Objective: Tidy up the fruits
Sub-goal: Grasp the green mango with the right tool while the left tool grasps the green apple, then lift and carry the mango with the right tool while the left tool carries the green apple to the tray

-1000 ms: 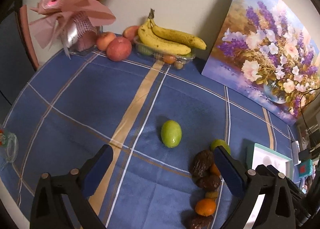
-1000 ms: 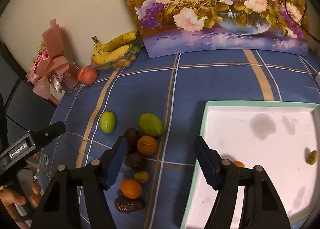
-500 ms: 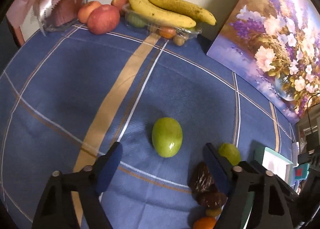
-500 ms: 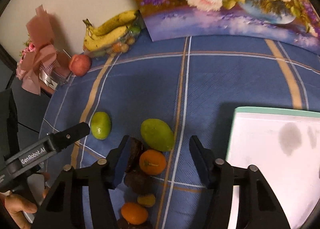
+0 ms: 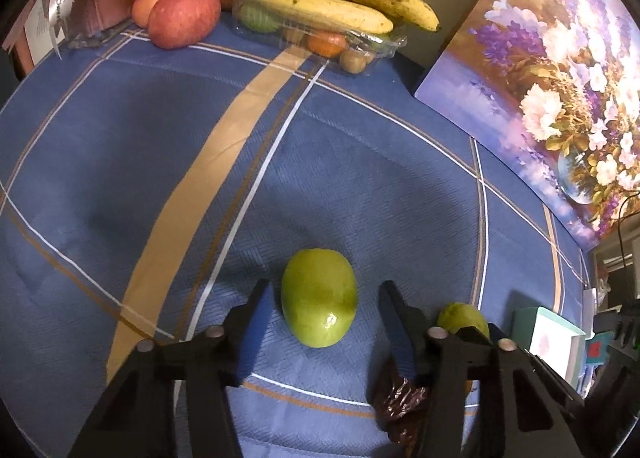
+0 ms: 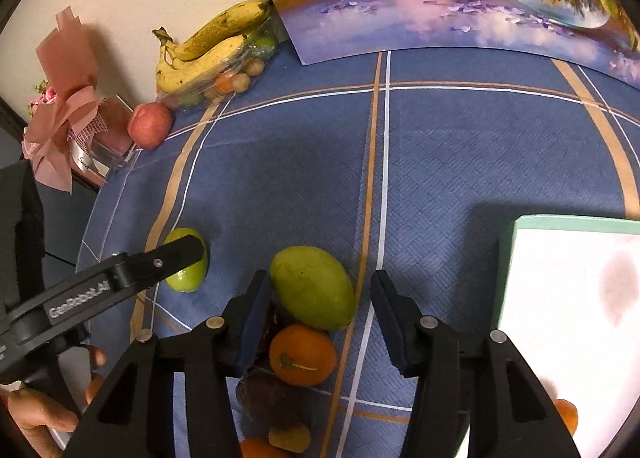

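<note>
While its jaws have just been closing, the left gripper (image 5: 324,298) straddles a green fruit (image 5: 319,297) on the blue cloth (image 5: 360,177), pads beside it but not yet pressing. The right gripper (image 6: 316,294), also closing in, brackets a mango (image 6: 313,286) with a gap on the right; an orange (image 6: 303,354) touches the mango. The tray (image 6: 505,258) sits at the right.
</note>
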`<act>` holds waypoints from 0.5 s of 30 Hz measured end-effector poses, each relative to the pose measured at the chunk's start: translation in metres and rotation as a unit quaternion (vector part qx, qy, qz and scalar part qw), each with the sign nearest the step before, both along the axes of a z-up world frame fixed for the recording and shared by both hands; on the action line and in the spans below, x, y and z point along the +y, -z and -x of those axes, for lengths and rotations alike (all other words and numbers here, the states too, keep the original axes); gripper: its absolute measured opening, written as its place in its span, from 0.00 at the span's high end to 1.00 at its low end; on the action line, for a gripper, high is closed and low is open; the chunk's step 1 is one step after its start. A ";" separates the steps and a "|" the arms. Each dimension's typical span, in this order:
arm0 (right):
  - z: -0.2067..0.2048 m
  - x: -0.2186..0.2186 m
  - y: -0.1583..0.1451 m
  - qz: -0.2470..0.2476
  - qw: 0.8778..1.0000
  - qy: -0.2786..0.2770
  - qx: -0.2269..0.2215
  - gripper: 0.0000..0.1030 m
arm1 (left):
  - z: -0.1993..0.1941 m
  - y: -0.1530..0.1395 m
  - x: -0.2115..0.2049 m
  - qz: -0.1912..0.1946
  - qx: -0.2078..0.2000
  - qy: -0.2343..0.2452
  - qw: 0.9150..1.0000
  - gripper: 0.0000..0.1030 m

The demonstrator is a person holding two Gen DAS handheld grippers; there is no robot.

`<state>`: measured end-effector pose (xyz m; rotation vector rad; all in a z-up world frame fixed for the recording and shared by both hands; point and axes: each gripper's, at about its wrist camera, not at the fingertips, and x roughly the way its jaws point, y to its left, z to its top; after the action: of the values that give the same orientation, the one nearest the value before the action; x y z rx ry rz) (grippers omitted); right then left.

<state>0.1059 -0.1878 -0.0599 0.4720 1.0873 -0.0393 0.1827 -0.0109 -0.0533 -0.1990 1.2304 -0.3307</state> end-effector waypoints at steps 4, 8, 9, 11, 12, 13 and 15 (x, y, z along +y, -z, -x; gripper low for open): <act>0.000 0.002 -0.002 0.000 1.000 -0.005 -0.003 0.53 | 0.000 0.004 -0.001 -0.002 0.003 0.000 1.000 0.59; 0.000 0.001 -0.002 -0.007 1.000 -0.005 -0.005 0.58 | 0.002 0.003 0.000 -0.003 0.002 0.000 1.000 0.59; -0.001 0.001 -0.002 -0.007 1.000 -0.005 -0.006 0.57 | 0.003 0.003 0.000 -0.004 0.001 0.001 1.000 0.59; -0.001 0.003 -0.003 -0.001 1.000 -0.007 -0.007 0.58 | 0.004 0.000 -0.001 -0.005 0.000 0.002 1.000 0.59; -0.001 0.003 -0.003 0.000 1.000 -0.006 -0.008 0.58 | 0.005 -0.001 -0.001 -0.005 -0.001 0.003 1.000 0.59; 0.000 0.002 -0.004 0.001 1.000 -0.004 -0.009 0.58 | 0.006 -0.004 -0.001 -0.005 -0.003 0.004 1.000 0.59; 0.001 0.000 -0.004 0.000 1.000 -0.003 -0.009 0.58 | 0.009 -0.010 -0.002 -0.006 -0.010 0.005 1.000 0.59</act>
<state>0.1047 -0.1874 -0.0556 0.4680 1.0704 -0.0300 0.1740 -0.0126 -0.0438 -0.1790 1.2142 -0.3340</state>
